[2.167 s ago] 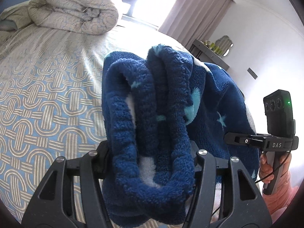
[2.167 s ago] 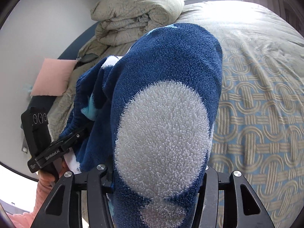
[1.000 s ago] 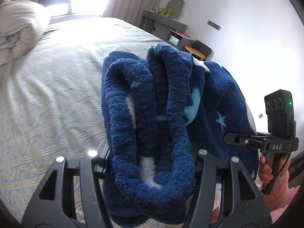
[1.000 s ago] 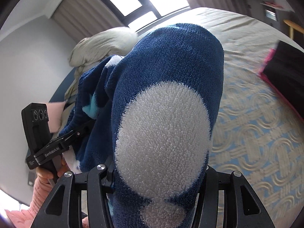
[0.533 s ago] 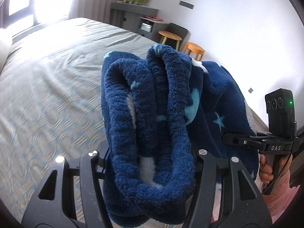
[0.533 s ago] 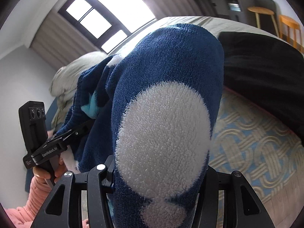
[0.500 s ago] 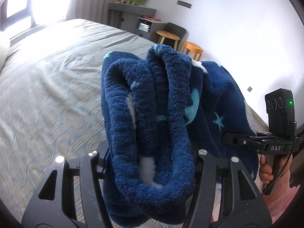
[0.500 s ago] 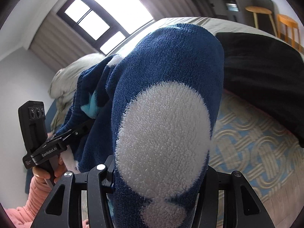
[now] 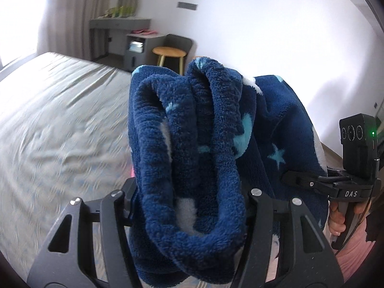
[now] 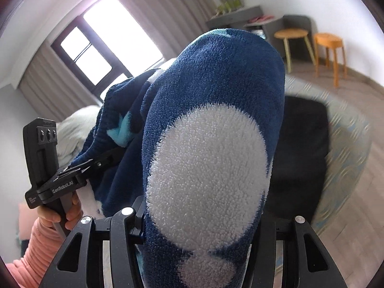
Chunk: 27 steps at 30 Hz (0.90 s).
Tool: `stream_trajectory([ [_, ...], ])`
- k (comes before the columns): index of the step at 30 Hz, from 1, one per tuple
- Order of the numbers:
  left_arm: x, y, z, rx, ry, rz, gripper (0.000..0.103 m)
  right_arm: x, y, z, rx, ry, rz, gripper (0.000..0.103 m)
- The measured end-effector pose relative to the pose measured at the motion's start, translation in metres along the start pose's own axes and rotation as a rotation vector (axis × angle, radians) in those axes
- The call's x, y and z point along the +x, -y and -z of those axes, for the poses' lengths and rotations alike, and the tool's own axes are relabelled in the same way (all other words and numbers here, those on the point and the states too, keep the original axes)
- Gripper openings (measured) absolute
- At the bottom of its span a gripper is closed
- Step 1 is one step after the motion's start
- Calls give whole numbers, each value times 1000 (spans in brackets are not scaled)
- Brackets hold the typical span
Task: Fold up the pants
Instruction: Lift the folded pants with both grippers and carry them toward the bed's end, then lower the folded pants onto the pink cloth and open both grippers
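Observation:
The pants (image 9: 192,148) are dark blue fleece with light blue stars and white round patches. My left gripper (image 9: 189,206) is shut on a bunched, folded edge of them, held up above the bed. My right gripper (image 10: 204,220) is shut on another part, where a big white patch (image 10: 208,168) fills the view. Each gripper shows in the other's view: the right one (image 9: 357,168) at the far right, the left one (image 10: 48,163) at the far left. The cloth hides the fingertips of both.
The bed (image 9: 52,120) with a patterned cover lies below and left. A black garment (image 10: 302,148) lies on the bed's corner at right. Wooden stools (image 10: 328,48), a grey desk (image 9: 120,31), curtains and a window (image 10: 108,38) stand beyond.
Both grippers have swung round to the right with the pants still held. The rolled duvet has left the left view; the desk, stools and black garment have come in.

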<state>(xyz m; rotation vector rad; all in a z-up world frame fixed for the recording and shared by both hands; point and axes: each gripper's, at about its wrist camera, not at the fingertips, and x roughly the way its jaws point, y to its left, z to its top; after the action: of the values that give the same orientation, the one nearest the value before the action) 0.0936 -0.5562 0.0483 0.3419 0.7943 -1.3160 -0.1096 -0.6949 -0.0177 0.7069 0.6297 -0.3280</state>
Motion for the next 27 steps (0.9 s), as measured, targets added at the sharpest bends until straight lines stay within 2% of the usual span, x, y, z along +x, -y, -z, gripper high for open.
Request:
stream_trajectory([
  [4, 22, 8, -36, 40, 0, 16, 60, -15, 23, -25, 35, 40, 22, 53],
  [8, 41, 6, -55, 45, -2, 35, 60, -13, 34, -44, 76, 55, 32, 53],
  [14, 70, 2, -65, 47, -27, 42, 60, -4, 46, -71, 112, 54, 47, 53],
  [17, 93, -5, -57, 46, -64, 27, 66, 7, 51, -71, 136, 26, 56, 53],
  [19, 128, -12, -43, 81, -126, -45, 69, 21, 58, -64, 154, -14, 86, 57],
  [21, 169, -21, -17, 121, -242, -134, 75, 51, 73, -56, 156, -82, 183, 58],
  [22, 174, -25, -9, 106, -210, -124, 83, 72, 82, -45, 162, -137, 255, 64],
  [23, 173, -30, -5, 58, -173, -111, 86, 81, 86, -37, 171, -145, 267, 70],
  [25, 175, -38, -5, -20, -189, -72, 86, 82, 88, -25, 182, -99, 272, 74],
  [27, 175, -40, -5, -10, -191, -67, 88, 77, 82, -20, 132, -70, 289, 78],
])
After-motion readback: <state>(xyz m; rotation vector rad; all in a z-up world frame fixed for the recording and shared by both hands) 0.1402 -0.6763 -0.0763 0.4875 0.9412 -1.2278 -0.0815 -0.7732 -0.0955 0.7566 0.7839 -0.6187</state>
